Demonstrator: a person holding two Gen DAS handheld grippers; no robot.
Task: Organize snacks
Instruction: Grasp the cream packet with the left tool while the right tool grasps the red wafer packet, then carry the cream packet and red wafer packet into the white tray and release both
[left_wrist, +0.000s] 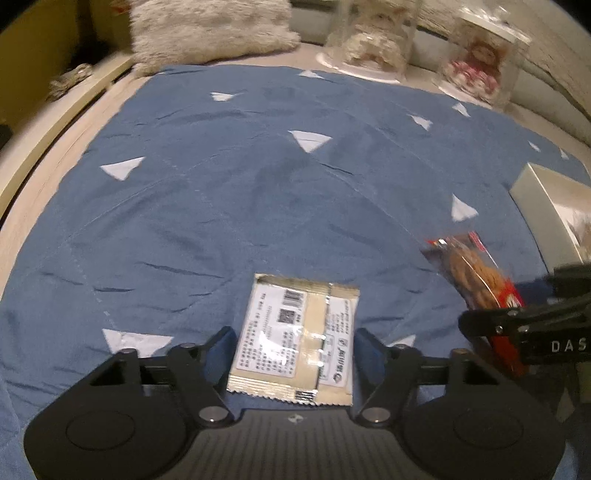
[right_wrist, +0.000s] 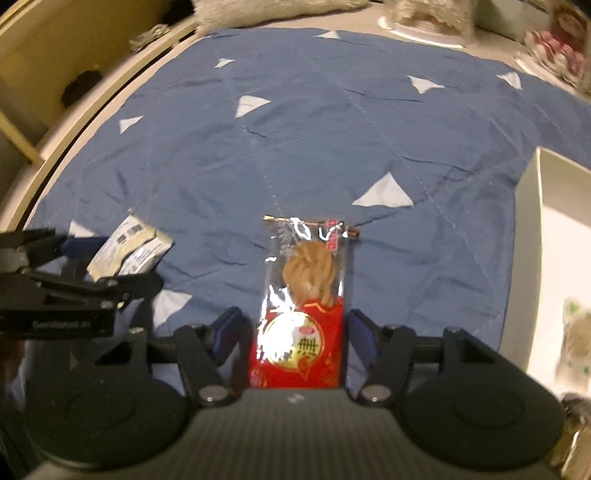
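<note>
My left gripper (left_wrist: 291, 341) is shut on a flat beige snack packet (left_wrist: 295, 336) with white labels, held above the blue cloth (left_wrist: 221, 192). My right gripper (right_wrist: 295, 328) is shut on a red and clear packet holding a brown twisted pastry (right_wrist: 304, 306). In the left wrist view the red packet (left_wrist: 476, 280) and the right gripper (left_wrist: 524, 325) show at the right edge. In the right wrist view the beige packet (right_wrist: 129, 251) and the left gripper (right_wrist: 85, 284) show at the left.
An open white box (right_wrist: 532, 236) stands on the cloth at the right, with a pale wrapped snack (right_wrist: 576, 343) inside; it also shows in the left wrist view (left_wrist: 543, 210). A fluffy cushion (left_wrist: 210, 29) and two dolls in clear cases (left_wrist: 373, 37) stand at the back.
</note>
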